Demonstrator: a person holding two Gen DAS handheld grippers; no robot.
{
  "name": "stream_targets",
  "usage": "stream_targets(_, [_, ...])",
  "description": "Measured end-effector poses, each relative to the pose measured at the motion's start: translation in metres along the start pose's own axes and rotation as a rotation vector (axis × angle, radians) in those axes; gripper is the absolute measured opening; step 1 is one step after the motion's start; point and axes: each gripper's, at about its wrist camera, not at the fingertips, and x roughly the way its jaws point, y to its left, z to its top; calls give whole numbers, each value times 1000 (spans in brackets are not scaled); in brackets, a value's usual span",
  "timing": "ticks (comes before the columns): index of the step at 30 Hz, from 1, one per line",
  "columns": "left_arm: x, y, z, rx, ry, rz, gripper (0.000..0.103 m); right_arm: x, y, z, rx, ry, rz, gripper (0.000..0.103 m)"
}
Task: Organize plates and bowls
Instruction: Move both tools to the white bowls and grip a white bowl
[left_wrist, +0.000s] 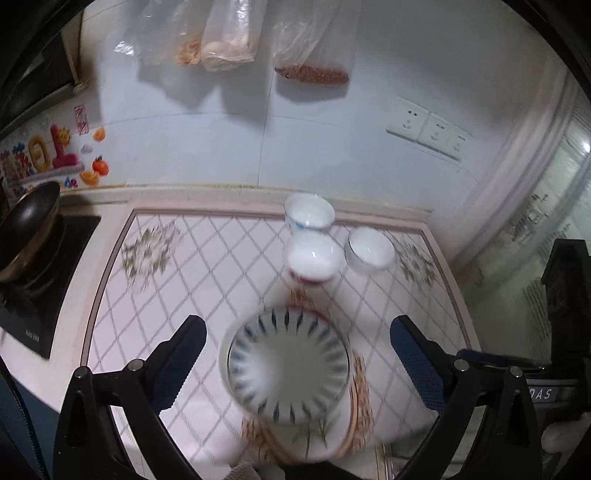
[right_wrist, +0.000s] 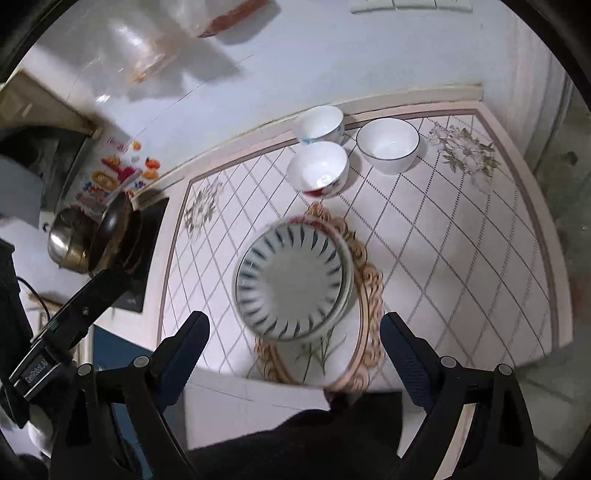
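Both my jaws released above the stacked dishes on the tiled surface (right_wrist: 461, 236).

The oval gold-rimmed plate (right_wrist: 369, 295) lies near the front edge, carrying the blue-striped bowl (right_wrist: 291, 280); three smaller bowls stand behind: black-rimmed (right_wrist: 388, 146), red-patterned (right_wrist: 317, 171), blue-patterned (right_wrist: 320, 123). My left gripper (left_wrist: 295, 362) and right gripper (right_wrist: 295, 354) hold nothing. Nudging the plate could tip it over the front edge.
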Motion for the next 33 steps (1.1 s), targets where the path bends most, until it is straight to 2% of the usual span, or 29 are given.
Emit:
stream_targets(4, [51,3,31,-49,30,37,102,36,-24,50,27,40,48,96])
stream_targets(7, [98,10,52,-79,82,91,102,71,-37,88,21,71,68,96])
stream_targets(9, [134,18,63,-99,131,101,102,96,-44,111,14,93,79,95])
stream_targets(12, [181,27,71,-126,212,97,91,134,-56,142,28,120,88,93])
stream_targets(14, [207,30,75,-142,256,87,79,158,-62,160,38,133,91,89])
stream_targets(16, [233,31,77,-144,305,72,68,177,-65,170,46,153,97,78])
stream_targets(18, [257,30,78,-142,347,63,62,198,-69,180,55,175,104,73])
stream_targets(20, [279,30,76,-136,390,57,52,218,-73,187,71,189,111,63])
stream_targets(21, [288,29,75,-133,411,54,44,225,-72,187,73,194,110,55])
stream_targets(22, [296,29,72,-128,430,54,37,231,-72,188,75,199,113,47])
stream_targets(23, [302,28,71,-124,443,55,35,238,-72,189,76,203,114,43])
stream_targets(25, [308,27,68,-120,448,51,21,249,-71,190,74,205,89,33])
stream_targets(28, [306,24,64,-108,431,65,19,257,-69,192,56,181,67,21])
stream_targets(33, [294,20,57,-104,417,72,19,258,-67,188,45,170,66,19])
